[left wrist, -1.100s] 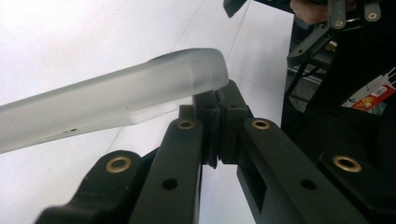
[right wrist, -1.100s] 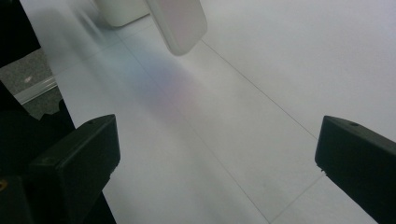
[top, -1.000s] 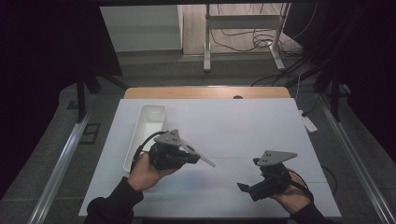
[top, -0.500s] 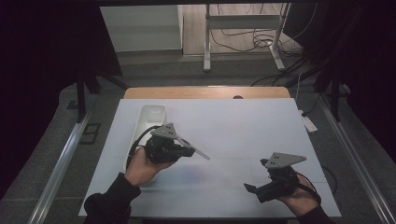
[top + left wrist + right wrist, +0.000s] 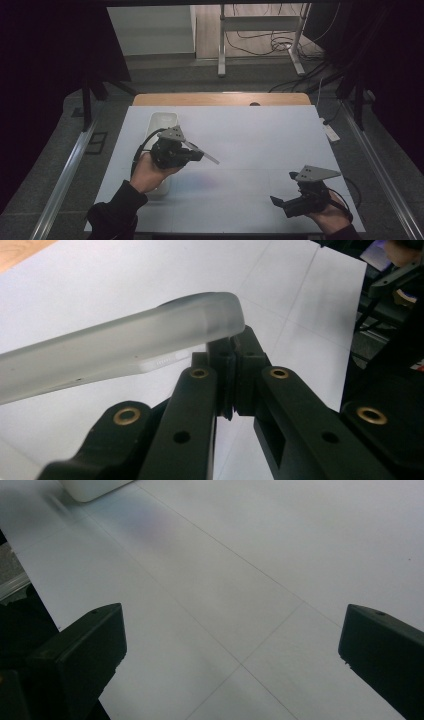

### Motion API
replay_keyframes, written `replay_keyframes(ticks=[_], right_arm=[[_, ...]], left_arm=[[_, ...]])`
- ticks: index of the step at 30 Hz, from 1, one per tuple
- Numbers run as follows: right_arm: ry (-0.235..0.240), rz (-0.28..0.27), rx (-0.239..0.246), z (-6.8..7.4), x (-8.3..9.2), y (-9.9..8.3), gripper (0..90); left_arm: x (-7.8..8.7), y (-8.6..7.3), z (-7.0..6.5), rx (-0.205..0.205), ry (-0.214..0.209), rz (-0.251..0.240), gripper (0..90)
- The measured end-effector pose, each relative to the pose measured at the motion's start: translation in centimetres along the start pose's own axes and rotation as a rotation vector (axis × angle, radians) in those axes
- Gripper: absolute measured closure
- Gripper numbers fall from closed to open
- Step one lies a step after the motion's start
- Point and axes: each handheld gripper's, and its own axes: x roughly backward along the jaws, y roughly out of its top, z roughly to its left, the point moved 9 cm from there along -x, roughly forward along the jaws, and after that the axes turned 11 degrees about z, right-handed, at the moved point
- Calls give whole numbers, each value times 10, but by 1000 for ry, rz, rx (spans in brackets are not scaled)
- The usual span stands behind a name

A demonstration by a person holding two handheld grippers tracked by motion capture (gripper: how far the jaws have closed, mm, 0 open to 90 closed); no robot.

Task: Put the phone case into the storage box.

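Observation:
My left gripper [image 5: 196, 155] hovers over the left part of the white table, just right of a white tray [image 5: 162, 121]. Its jaws are shut on the edge of a frosted translucent case [image 5: 206, 153], flat and thin with a rounded corner, which sticks out to the right. In the left gripper view the case [image 5: 125, 347] lies across the pinched tips of the left gripper [image 5: 232, 377]. My right gripper [image 5: 280, 203] is low at the front right of the table, pointing left. The right gripper [image 5: 230, 645] stands wide open with bare table between its jaws.
The long white tray [image 5: 92, 487] lies along the table's left side, partly under my left hand. A wooden strip [image 5: 220, 98] borders the far edge of the table. Metal rails run along both sides, and cables and a stand's legs lie on the floor beyond.
My left gripper has drifted left and away from me with the case held in it, closer to the tray. The right gripper has slid right and nearer the front edge.

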Motion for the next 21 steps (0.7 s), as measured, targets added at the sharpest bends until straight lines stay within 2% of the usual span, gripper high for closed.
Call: replay_keyframes(ticks=[21], right_arm=[[-65,-3,-84,-22,13,-22,0]], left_arm=[[19,1,25,40,60,10,881]])
